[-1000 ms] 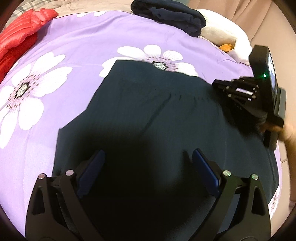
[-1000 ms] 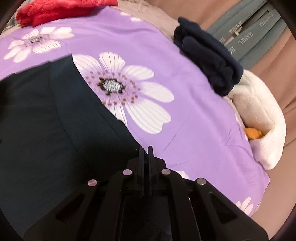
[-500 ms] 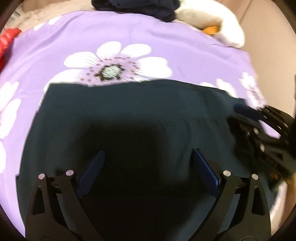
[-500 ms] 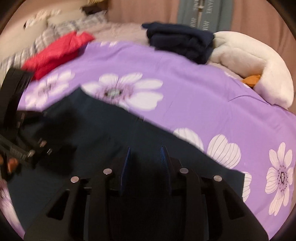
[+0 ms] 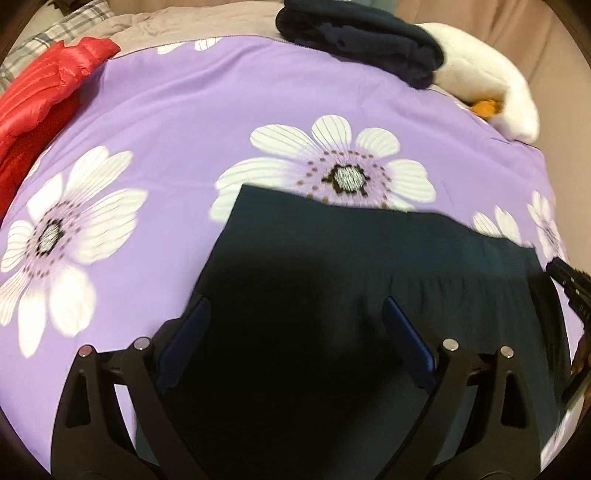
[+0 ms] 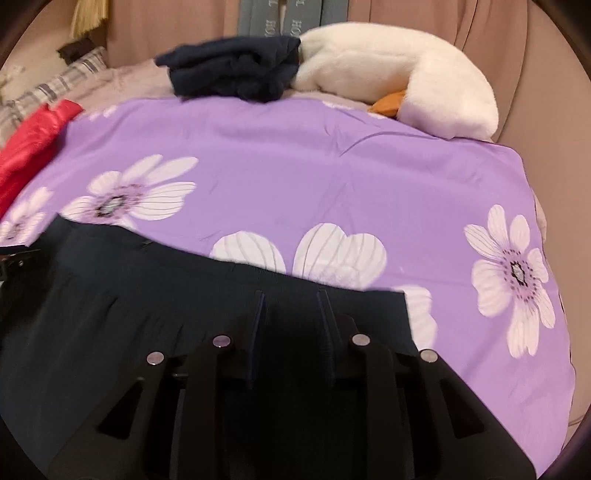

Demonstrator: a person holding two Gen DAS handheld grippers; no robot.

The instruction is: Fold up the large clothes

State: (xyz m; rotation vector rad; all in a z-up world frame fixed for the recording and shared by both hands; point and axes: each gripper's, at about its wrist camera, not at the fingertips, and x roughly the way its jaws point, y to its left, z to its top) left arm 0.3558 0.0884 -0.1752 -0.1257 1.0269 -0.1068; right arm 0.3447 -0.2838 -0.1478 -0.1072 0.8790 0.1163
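Left wrist view: the dark garment (image 5: 351, 280) lies flat on the purple flowered bedspread (image 5: 207, 110), its far edge a straight band with gathers just below it (it reads as an elastic waistband, so trousers or a skirt, though I cannot tell which). The cloth looks smooth and spread out, with no fold that I can make out, so I judge the task to be early for this piece: laid out and straightened, the folding itself not yet done. The left gripper (image 5: 295, 343) hangs over the middle of the garment with its jaws wide and nothing between them. The right gripper (image 6: 291, 325), seen in its own view, sits above the waistband near the garment's right corner; its jaws are narrow and closing, and only the cloth lying below shows in the gap, not pinched as far as I can see.

Farther back on the bed, a folded dark navy garment (image 6: 232, 77) rests against a white plush toy with an orange beak (image 6: 406, 77), which suggests one piece is already finished. A red puffy jacket (image 5: 40, 99) lies at the left edge, apparently waiting. Beyond the bedspread are a beige sheet and a plaid pillow (image 6: 55, 85); pinkish curtains (image 6: 461, 29) close off the room behind.
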